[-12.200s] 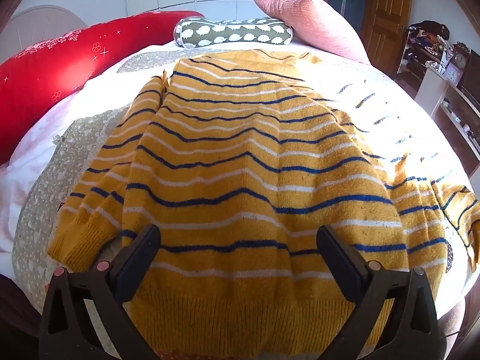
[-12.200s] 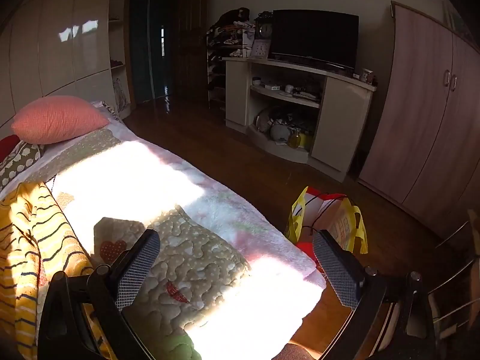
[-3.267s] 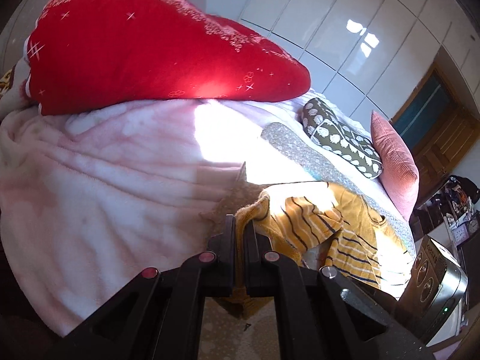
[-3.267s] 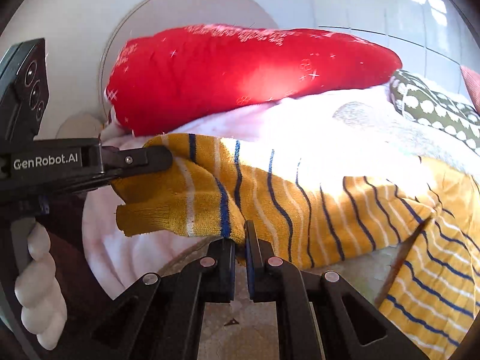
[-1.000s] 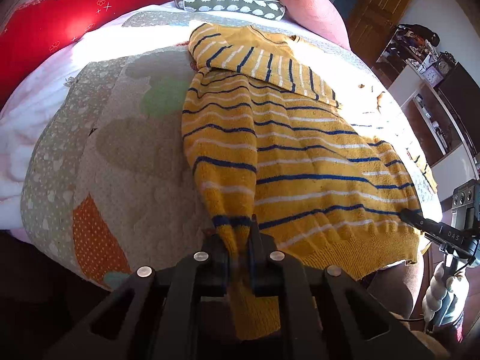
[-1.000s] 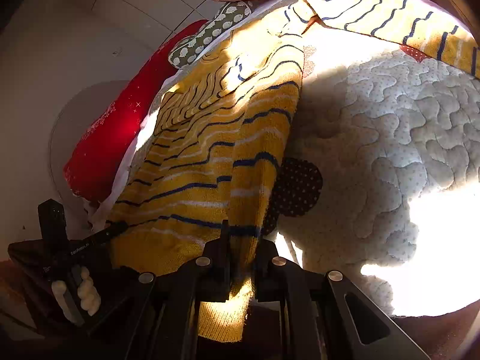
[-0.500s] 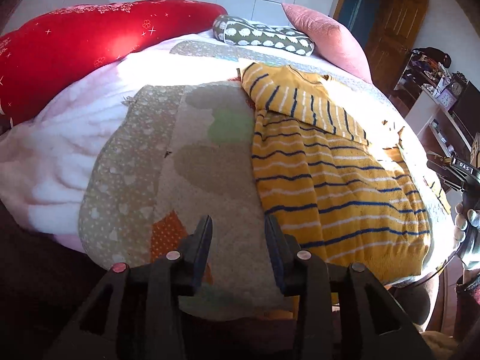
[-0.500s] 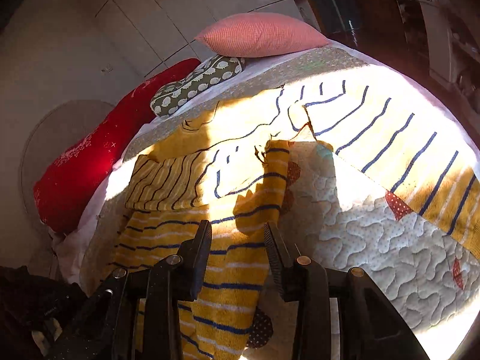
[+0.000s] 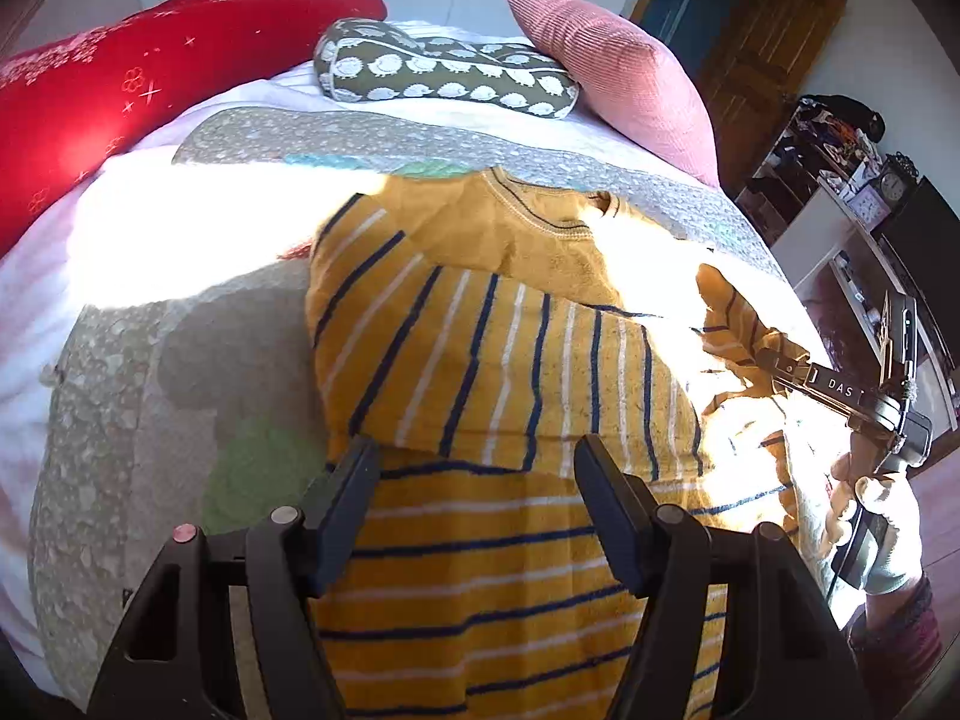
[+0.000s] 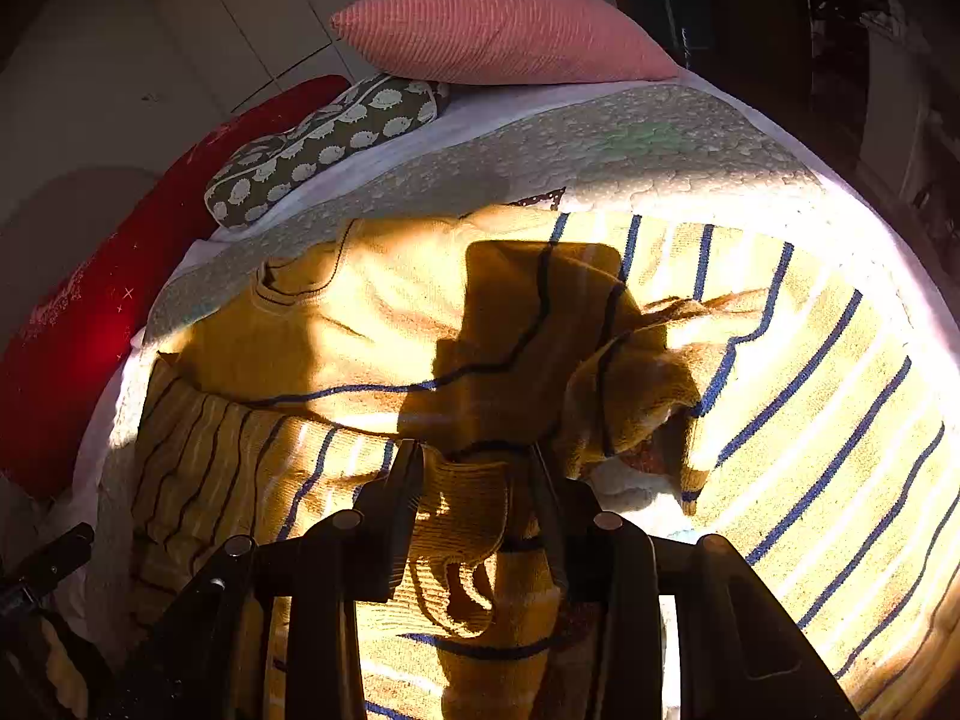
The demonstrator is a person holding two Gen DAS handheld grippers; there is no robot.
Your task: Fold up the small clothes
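Note:
A yellow sweater (image 9: 492,360) with blue and white stripes lies on the quilted bed cover (image 9: 120,396). Its left sleeve is folded across the chest. My left gripper (image 9: 474,462) is open and empty, hovering over the sweater's middle. My right gripper (image 10: 474,468) has its jaws partly closed around a bunched fold of the sweater's right sleeve (image 10: 468,516). The right gripper also shows in the left wrist view (image 9: 774,360) at the sweater's right edge, held by a gloved hand. The sweater fills the right wrist view (image 10: 780,360).
A red cushion (image 9: 120,72), a green patterned bolster (image 9: 444,69) and a pink pillow (image 9: 618,66) lie at the head of the bed. A white shelf unit with a clock (image 9: 864,204) stands to the right, beyond the bed edge.
Both grippers let go of the sweater's hem and opened. The left moved in over the sweater body and opened wider. The right moved to the right sleeve, its jaws now around a fold.

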